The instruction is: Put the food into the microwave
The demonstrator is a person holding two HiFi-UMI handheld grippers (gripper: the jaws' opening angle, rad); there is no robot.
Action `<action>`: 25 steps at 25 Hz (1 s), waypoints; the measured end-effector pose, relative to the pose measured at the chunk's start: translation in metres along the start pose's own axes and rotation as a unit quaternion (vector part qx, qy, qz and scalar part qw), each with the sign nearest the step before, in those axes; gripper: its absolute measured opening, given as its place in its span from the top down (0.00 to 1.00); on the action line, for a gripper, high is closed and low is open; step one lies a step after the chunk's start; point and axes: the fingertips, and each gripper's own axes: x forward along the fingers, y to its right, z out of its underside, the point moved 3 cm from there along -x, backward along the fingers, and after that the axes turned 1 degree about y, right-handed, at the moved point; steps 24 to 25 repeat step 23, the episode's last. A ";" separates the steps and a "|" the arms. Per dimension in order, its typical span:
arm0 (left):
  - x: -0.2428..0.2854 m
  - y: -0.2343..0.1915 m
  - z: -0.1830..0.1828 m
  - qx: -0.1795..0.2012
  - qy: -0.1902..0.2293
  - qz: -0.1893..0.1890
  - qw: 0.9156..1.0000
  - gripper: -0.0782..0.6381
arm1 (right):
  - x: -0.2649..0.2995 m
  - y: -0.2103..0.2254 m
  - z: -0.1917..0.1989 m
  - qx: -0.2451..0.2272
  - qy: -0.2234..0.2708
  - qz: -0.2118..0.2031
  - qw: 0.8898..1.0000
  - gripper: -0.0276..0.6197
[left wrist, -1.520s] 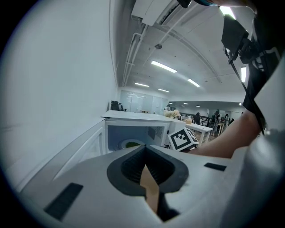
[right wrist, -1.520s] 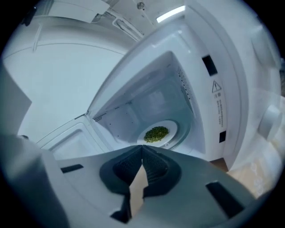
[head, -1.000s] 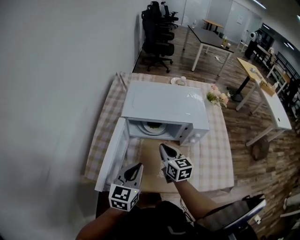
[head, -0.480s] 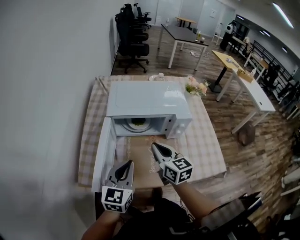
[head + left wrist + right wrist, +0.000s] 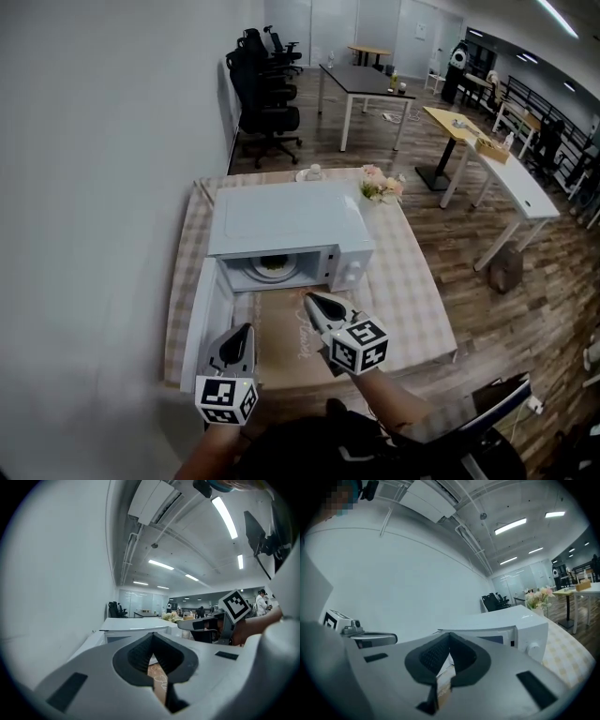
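So the microwave (image 5: 281, 220) is sitting in the middle of the checked worktop (image 5: 417, 300), and I'm placing everything off that. Its door (image 5: 202, 314) is hanging wide open off the microwave's left side, swung out toward the person. In front of the microwave, near that door's free end, the left hand-held gripper (image 5: 241, 332) is hovering in the air with its jaws pressed together and nothing between them.

Inside the microwave's cavity the food (image 5: 272, 267) is already sitting on a pale round dish. It's looking greenish, but I can't tell more than that. Right in front of the microwave a brown mat (image 5: 281, 342) is lying on the cloth. Above that mat, in front of the microwave's knob side, the right hand-held gripper (image 5: 312, 300) is pointing at the microwave, jaws fully closed too and carrying nothing.

By the microwave's back right corner a little bunch of flowers (image 5: 380, 187) is standing. Behind the microwave, past the worktop, black office chairs (image 5: 267, 89) are standing along the wall.
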 end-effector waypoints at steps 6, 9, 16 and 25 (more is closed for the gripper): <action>0.017 0.010 -0.005 -0.002 0.005 -0.016 1.000 0.88 | -0.006 0.011 -0.013 -0.001 0.006 -0.021 1.000 0.95; 0.025 0.016 -0.002 -0.004 0.004 -0.020 1.000 0.88 | -0.008 0.019 -0.015 -0.007 0.007 -0.022 1.000 0.95; 0.035 0.021 -0.004 -0.004 0.008 -0.028 1.000 0.88 | -0.006 0.027 -0.020 -0.001 0.011 -0.044 0.999 0.95; 0.035 0.030 -0.002 -0.005 0.001 -0.023 1.000 0.88 | -0.015 0.039 -0.020 -0.016 -0.001 -0.019 1.000 0.95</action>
